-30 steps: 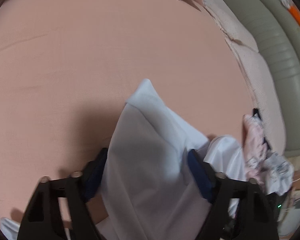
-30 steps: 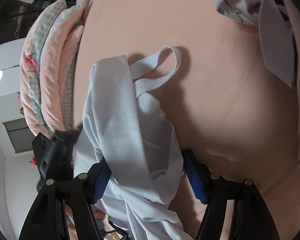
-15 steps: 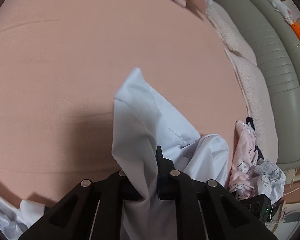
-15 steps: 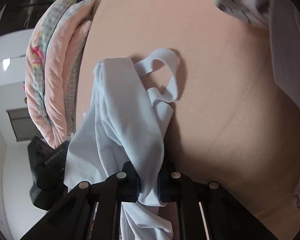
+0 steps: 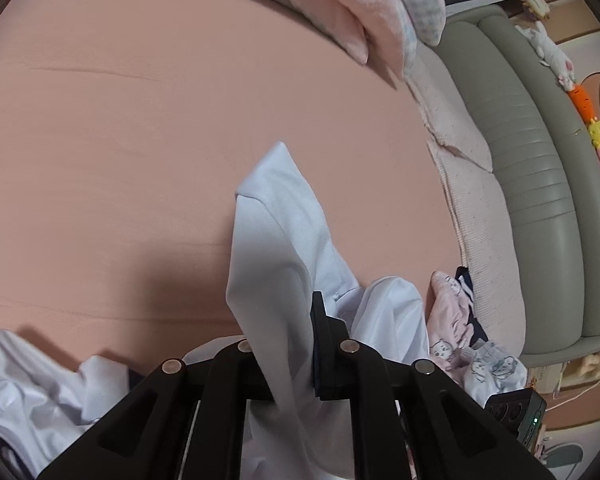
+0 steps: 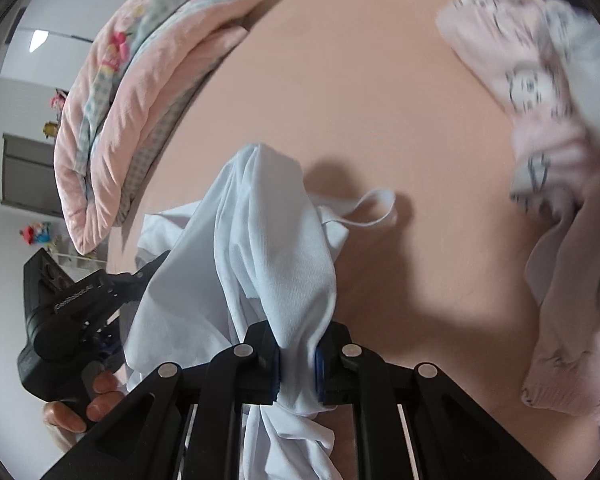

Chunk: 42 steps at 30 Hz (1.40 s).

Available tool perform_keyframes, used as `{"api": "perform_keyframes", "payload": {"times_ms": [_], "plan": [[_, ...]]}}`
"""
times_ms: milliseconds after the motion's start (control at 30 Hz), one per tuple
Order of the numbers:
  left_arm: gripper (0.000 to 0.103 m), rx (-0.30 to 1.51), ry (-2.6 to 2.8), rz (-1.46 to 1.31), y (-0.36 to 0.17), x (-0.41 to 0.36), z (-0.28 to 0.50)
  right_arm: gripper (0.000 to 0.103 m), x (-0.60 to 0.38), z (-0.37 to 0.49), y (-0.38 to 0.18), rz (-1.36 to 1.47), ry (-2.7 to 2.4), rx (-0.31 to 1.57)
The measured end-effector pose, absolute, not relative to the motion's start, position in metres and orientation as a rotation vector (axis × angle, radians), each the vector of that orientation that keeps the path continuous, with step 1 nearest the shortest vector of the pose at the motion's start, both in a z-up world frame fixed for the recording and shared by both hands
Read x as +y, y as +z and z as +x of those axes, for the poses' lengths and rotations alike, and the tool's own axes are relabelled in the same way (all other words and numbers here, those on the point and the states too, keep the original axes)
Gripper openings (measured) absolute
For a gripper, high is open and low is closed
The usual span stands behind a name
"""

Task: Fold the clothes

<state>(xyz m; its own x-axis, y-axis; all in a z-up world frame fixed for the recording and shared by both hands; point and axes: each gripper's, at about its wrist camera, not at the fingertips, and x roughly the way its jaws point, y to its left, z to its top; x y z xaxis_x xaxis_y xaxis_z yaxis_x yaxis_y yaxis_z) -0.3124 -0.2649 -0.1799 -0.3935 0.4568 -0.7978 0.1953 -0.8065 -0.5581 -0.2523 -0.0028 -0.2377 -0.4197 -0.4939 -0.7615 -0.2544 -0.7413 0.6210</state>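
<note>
Both grippers, left (image 5: pixel 290 354) and right (image 6: pixel 298 364), were pinching one white shirt (image 6: pixel 268 248) above the sheet (image 6: pixel 360 80).

A pale blue-white garment (image 5: pixel 284 248) is hanging bunched above the peach bedsheet (image 5: pixel 140 140), its fabric rising in soft vertical folds to a blunt peak. A narrow strap loop (image 6: pixel 374 208) is trailing off one side and lying on the sheet. Near the sheet's edge, a heap of pink and white printed clothes (image 6: pixel 556 128) is sitting crumpled, unfolded. More white cloth (image 5: pixel 40 392) is lying rumpled at the sheet's near edge.
</note>
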Motion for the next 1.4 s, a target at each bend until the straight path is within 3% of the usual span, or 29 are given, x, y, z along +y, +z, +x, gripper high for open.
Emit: {"api": "perform_keyframes", "payload": {"times_ms": [900,1400], "plan": [[0.008,-1.218,2.389,-1.309,-0.135,-0.343,-0.313,0.010,-0.075,-0.331,-0.150,1.475,-2.430,-0.526],[0.008,-1.250,2.502,-1.319,-0.133,-0.388,-0.305,0.010,-0.136,-0.390,-0.134,1.449,-2.364,-0.325]]}}
